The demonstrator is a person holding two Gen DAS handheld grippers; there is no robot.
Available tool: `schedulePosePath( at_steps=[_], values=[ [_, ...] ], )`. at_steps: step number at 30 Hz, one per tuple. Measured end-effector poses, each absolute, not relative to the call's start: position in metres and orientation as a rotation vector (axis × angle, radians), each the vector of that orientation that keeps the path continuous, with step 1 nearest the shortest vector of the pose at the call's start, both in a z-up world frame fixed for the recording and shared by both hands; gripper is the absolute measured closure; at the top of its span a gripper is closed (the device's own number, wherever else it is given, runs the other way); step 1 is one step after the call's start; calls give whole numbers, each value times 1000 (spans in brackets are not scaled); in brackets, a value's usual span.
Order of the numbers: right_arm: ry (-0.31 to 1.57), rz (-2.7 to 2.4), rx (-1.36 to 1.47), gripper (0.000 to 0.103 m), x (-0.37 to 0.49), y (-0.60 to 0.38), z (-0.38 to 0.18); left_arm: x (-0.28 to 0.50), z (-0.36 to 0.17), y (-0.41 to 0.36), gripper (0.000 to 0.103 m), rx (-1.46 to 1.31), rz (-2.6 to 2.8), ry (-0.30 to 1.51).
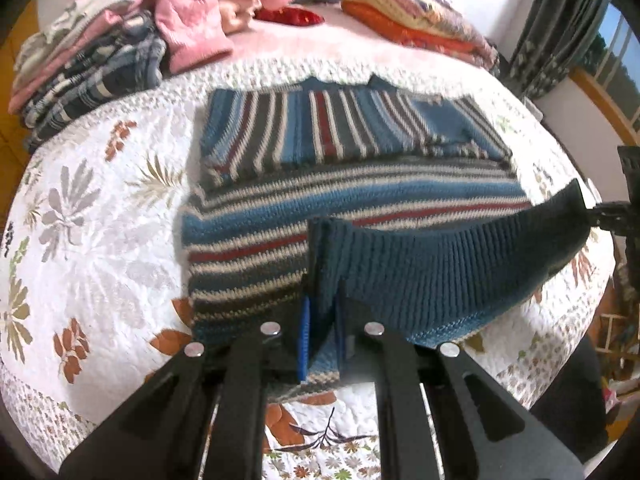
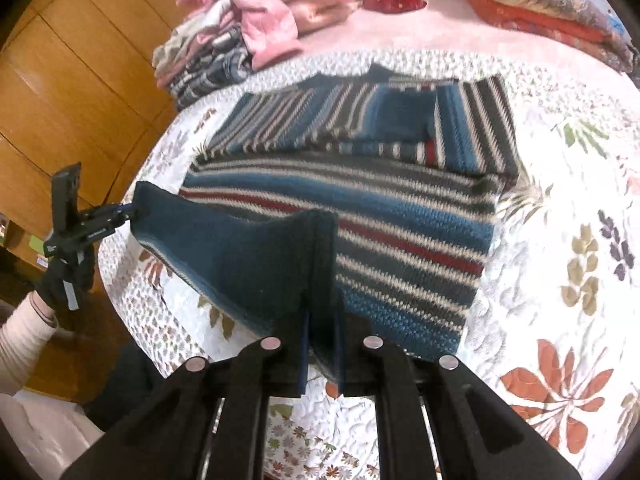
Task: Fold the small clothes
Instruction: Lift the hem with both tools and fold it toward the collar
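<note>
Striped knit sweater [image 1: 352, 208] lies flat on the floral quilt [image 1: 100, 220] on the bed, neck end away from both cameras, sleeves already folded across the chest so their stripes run crosswise to the body stripes. Bottom hem band [image 1: 440, 264], solid dark teal ribbing, is lifted off the quilt and pulled into a taut strip between the two grippers. Left gripper [image 1: 322, 320]: jaws nearly closed, clamped on one hem corner, knit bunched between the blue pads [image 1: 306, 336]. Right gripper [image 2: 320, 332]: same, jaws pinched tight on the other hem corner, fabric standing up between its fingers. From the left wrist view the right gripper shows at the right edge of frame with the far hem tip in its tips; from the right wrist view the left gripper sits at the left, held by a gloved hand [image 2: 66, 276] with a pale sleeve [image 2: 24, 324] below it. Rest of the sweater body is down on the quilt, touching it, roughly centered. Well beyond the sweater's neck end: stack of folded plaid and striped clothes [image 1: 88, 68] at far left, loose pink garments [image 1: 192, 12] next to it, folded orange and patterned blankets [image 1: 416, 20] at far right. Wooden wardrobe [image 2: 80, 80] beside the bed in the right wrist view; curtain [image 1: 556, 32] and window in the left wrist view.
</note>
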State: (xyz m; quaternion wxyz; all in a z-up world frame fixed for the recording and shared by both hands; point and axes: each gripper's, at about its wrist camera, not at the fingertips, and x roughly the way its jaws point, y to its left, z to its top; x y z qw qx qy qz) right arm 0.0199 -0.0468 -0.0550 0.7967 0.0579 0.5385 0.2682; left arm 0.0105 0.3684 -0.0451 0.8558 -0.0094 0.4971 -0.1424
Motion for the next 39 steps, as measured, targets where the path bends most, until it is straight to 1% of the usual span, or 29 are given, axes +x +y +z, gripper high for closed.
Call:
schedulePosePath(
  at_steps=[4, 10, 14, 18, 23, 27, 32, 39],
  values=[
    [1114, 570, 132, 94, 35, -50, -32, 29, -20, 370, 95, -54, -296, 992],
    [1055, 535, 137, 94, 83, -49, -1, 84, 12, 367, 95, -79, -275, 914],
    [1032, 494, 154, 94, 126, -49, 9, 127, 19, 369, 95, -105, -239, 889],
    [1033, 427, 190, 94, 178, -54, 7, 183, 16, 369, 95, -130, -198, 888],
    [1061, 374, 233, 94, 237, -59, -12, 237, -1, 360, 95, -110, -171, 903],
    [1111, 334, 234, 94, 272, -59, -40, 268, -32, 360, 95, -103, -145, 952],
    [1155, 314, 230, 94, 291, -55, -70, 285, -70, 361, 95, -102, -114, 1016],
    [1202, 279, 222, 94, 305, -52, -102, 295, -104, 361, 94, -104, -94, 1068]
  ],
)
